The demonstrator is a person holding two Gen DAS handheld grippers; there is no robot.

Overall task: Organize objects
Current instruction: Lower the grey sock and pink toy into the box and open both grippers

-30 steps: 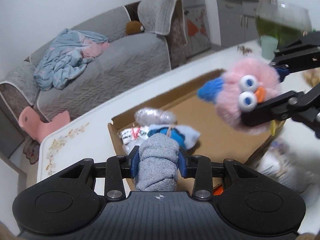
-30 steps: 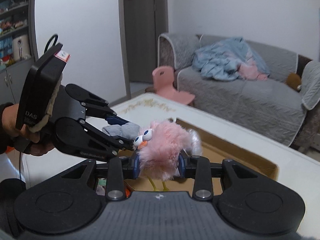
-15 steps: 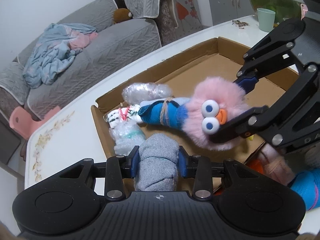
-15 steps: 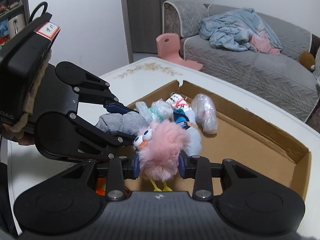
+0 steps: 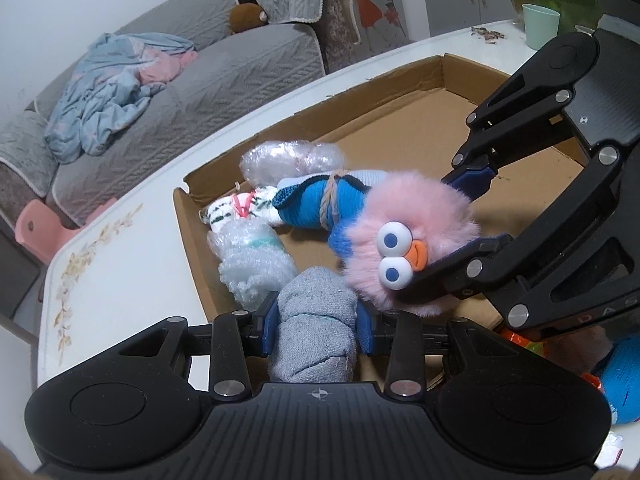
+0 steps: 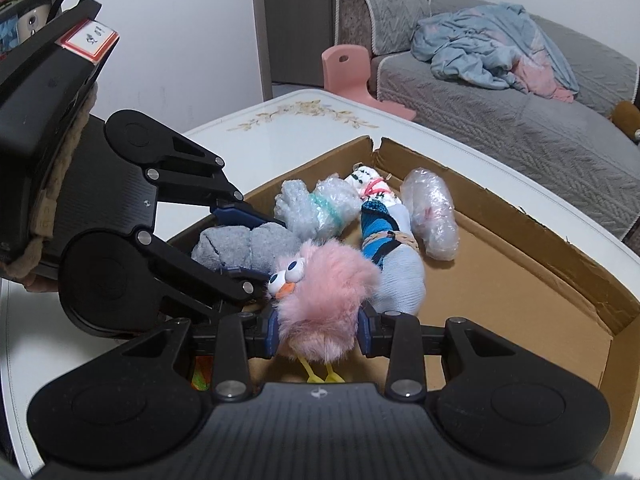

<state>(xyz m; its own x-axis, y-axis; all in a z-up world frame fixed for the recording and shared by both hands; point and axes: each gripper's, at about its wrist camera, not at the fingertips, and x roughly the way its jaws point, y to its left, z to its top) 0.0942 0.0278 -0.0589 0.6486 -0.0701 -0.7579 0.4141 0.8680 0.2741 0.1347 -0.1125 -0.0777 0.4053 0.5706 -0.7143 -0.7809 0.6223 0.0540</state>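
- Over the cardboard box (image 5: 192,216) at frame centre of both wrist views, both grippers now sit lower than a second ago: the box floor fills more of each picture, and the sofa (image 5: 168,92) has slid toward the upper left of the left view.
- Left gripper (image 5: 316,322), bottom centre of the left view: closed on the grey rolled sock (image 5: 316,312), pads pressing both sides. Grip unchanged across the earlier frames.
- Right gripper (image 6: 316,336), bottom centre of the right view: clamped on the pink fluffy toy (image 6: 324,292); its yellow legs hang below the jaws. Grip likewise unchanged.
- Toy and grey sock have closed up on each other; in the left view the toy (image 5: 404,240) sits just right of the sock, apparently touching.
- Already lying in the box near its far-left corner: blue sock bundle (image 5: 320,204) tied with twine, white patterned bundle (image 5: 236,208), two bubble-wrap rolls (image 5: 256,272).
- Judgement: both held items are above the box near the existing row; release is the step in hand, neither item yet set down.
- Writing: red-bordered label (image 6: 88,40) on the left gripper body, upper left of the right view; characters too small to read. Partial letters "DAS" on the right gripper body (image 5: 608,312), right edge of the left view.
- White bench (image 5: 120,248) carries the box.
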